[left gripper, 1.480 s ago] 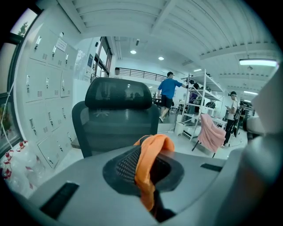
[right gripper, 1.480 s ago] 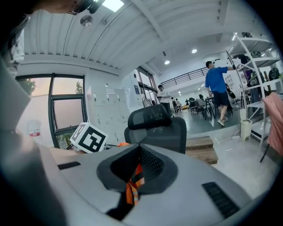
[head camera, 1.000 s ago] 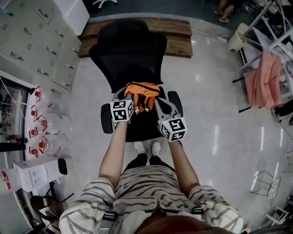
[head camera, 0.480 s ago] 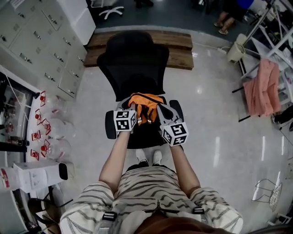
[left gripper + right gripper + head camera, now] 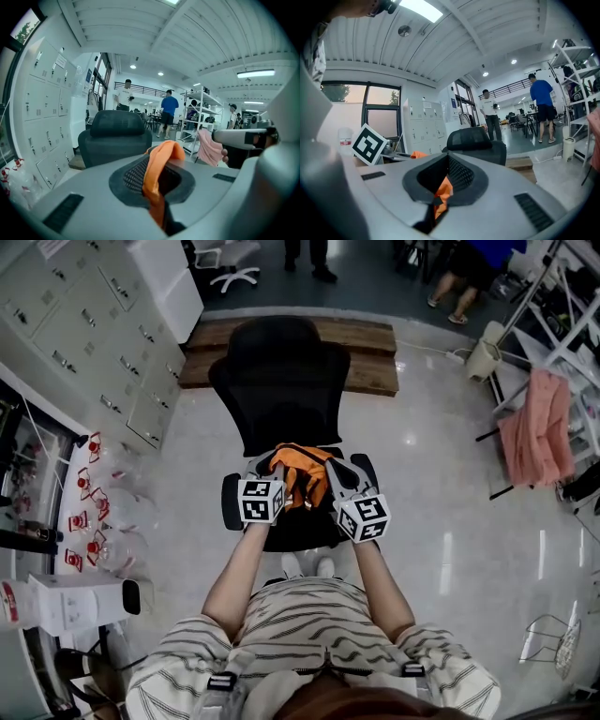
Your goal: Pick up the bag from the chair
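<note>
An orange bag (image 5: 298,470) hangs just above the seat (image 5: 291,526) of a black office chair (image 5: 279,381), held from both sides. My left gripper (image 5: 274,468) is shut on an orange strap (image 5: 158,168) of it, and the fabric runs up out of the closed jaws. My right gripper (image 5: 330,472) is shut on another fold of the orange fabric (image 5: 440,192). In the left gripper view my left gripper (image 5: 157,180) points at the chair's headrest (image 5: 115,124). My right gripper (image 5: 438,187) points level too, toward the chair back (image 5: 476,140).
Grey lockers (image 5: 84,324) line the left side, with plastic bottles (image 5: 94,512) and a white box (image 5: 66,601) below them. A wooden platform (image 5: 370,343) lies behind the chair. A pink cloth (image 5: 534,423) hangs on a rack at the right. People stand farther back (image 5: 168,110).
Both grippers have risen a little with the orange bag between them, and the bag now hangs higher over the seat. Both grips are unchanged.
</note>
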Action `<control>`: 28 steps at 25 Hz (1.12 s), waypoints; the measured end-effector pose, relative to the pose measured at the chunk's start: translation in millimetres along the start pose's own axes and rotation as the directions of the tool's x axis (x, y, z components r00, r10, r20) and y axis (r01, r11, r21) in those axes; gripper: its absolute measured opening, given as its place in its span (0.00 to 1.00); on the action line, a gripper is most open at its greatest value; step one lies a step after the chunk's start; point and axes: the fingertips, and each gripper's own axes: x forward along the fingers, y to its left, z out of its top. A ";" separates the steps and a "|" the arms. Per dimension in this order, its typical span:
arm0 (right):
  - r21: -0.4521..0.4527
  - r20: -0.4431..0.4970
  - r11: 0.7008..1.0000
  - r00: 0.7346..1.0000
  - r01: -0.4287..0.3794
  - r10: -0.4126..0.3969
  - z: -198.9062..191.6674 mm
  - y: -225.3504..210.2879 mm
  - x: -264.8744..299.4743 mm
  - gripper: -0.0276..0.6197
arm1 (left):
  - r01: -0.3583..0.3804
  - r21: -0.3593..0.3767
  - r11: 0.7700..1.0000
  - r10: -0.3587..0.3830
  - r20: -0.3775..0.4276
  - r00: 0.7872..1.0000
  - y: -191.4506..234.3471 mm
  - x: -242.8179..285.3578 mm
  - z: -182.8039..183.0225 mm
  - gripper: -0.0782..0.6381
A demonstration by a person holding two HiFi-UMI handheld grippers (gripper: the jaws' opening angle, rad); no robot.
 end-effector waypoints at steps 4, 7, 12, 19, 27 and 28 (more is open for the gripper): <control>-0.003 0.008 1.000 1.000 0.000 0.000 3.9 5.3 -2.7 0.06 | 0.010 -0.007 1.000 -0.010 0.018 1.000 -3.0 -13.9 4.6 0.15; -0.005 0.012 1.000 1.000 0.002 -0.002 6.9 6.4 -6.7 0.06 | 0.019 -0.012 1.000 -0.019 0.031 0.999 -8.4 -21.6 7.5 0.15; 0.001 0.021 1.000 1.000 0.004 -0.004 11.2 7.1 -10.0 0.06 | 0.029 -0.012 0.999 -0.029 0.058 0.998 -14.9 -32.3 15.5 0.15; -0.002 0.043 1.000 0.999 0.005 -0.005 19.1 10.7 -11.9 0.06 | 0.030 0.025 0.999 -0.032 0.081 0.996 -20.6 -46.1 23.3 0.15; -0.002 0.063 1.000 0.998 0.007 -0.007 22.6 12.8 -16.8 0.06 | 0.016 0.011 1.000 -0.017 0.124 0.992 -23.9 -61.9 27.5 0.15; -0.003 0.067 1.000 0.998 0.007 -0.007 22.9 13.5 -17.3 0.06 | 0.015 0.012 1.000 -0.016 0.126 0.992 -24.6 -63.0 26.9 0.15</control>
